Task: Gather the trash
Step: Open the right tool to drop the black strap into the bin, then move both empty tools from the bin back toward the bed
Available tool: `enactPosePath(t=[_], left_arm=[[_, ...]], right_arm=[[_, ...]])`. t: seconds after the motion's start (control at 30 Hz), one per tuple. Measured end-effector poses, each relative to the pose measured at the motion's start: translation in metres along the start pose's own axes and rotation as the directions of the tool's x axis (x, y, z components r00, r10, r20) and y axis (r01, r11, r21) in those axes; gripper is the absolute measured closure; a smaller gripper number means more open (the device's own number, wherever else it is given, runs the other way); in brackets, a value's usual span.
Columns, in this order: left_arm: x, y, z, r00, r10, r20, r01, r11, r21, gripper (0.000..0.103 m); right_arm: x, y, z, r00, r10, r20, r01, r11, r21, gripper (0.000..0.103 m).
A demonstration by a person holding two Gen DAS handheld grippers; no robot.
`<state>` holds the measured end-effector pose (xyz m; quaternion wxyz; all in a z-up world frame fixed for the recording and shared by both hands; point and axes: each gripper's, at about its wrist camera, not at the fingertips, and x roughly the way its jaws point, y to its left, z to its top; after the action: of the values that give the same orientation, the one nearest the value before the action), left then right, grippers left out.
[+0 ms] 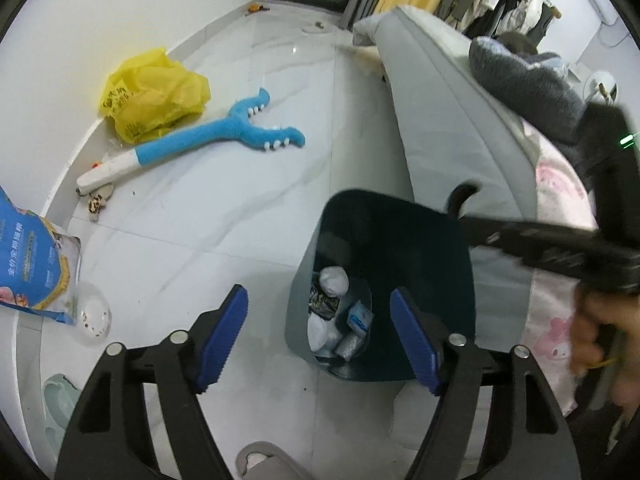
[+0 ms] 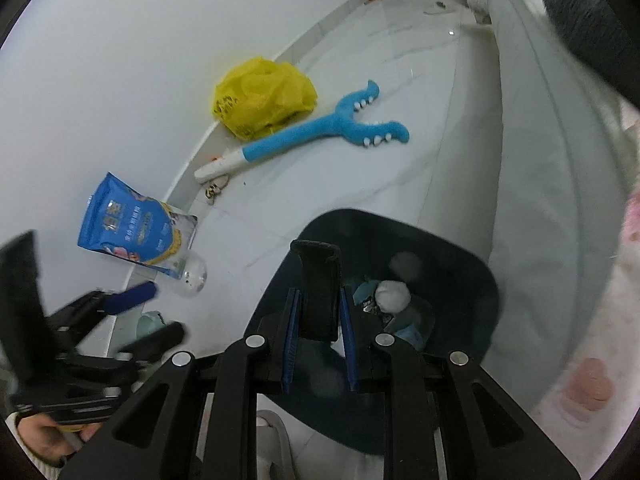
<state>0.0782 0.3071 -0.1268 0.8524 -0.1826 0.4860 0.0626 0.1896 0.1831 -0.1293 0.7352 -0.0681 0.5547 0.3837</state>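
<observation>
A dark teal bin [image 1: 384,208] [image 2: 460,248] stands on the white tile floor beside the bed. It holds a white paper ball [image 1: 334,280] [image 2: 394,296] and several wrappers. My right gripper [image 2: 320,300] is shut on a flat black strip [image 2: 318,280] and holds it over the bin's mouth. In the left wrist view that gripper [image 1: 472,228] is a blur at the bin's right rim, with the strip's curled end [image 1: 460,196] sticking out. My left gripper [image 1: 318,320] [image 2: 152,316] hangs open over the bin's left side, with nothing between its blue pads [image 1: 224,336].
A yellow plastic bag [image 1: 152,96] [image 2: 264,96], a blue plush toy [image 1: 224,132] [image 2: 320,128] and a blue pouch [image 2: 136,228] [image 1: 32,264] lie along the wall. A clear dome lid [image 1: 94,314] sits by the pouch. The bed [image 1: 460,128] borders the right; a grey slipper [image 1: 264,460] lies below.
</observation>
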Motion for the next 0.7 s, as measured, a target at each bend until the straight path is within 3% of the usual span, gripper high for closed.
enactPosePath(t=[0.2,0.4,0.7], left_arm=[[-0.028,0.001,0.007,0.996,-0.017,0.089,0.017,1.0,0.005,0.036],[-0.046,0.004,0.013,0.991,-0.033,0.131,0.033,0.999,0.003,0.044],[-0.076,-0.004,0.021,0.975,-0.059,0.213,0.054,0.998,0.031,0.048]], right_arm=[[0.038,0.011,-0.006,0.998,-0.024,-0.06,0.023,1.0,-0.02,0.083],[0.065,0.014,-0.01,0.993,-0.05,-0.105,0.048,0.998,-0.027,0.083],[0.102,0.005,-0.022,0.975,-0.108,-0.194,0.106,0.994,-0.022,0.082]])
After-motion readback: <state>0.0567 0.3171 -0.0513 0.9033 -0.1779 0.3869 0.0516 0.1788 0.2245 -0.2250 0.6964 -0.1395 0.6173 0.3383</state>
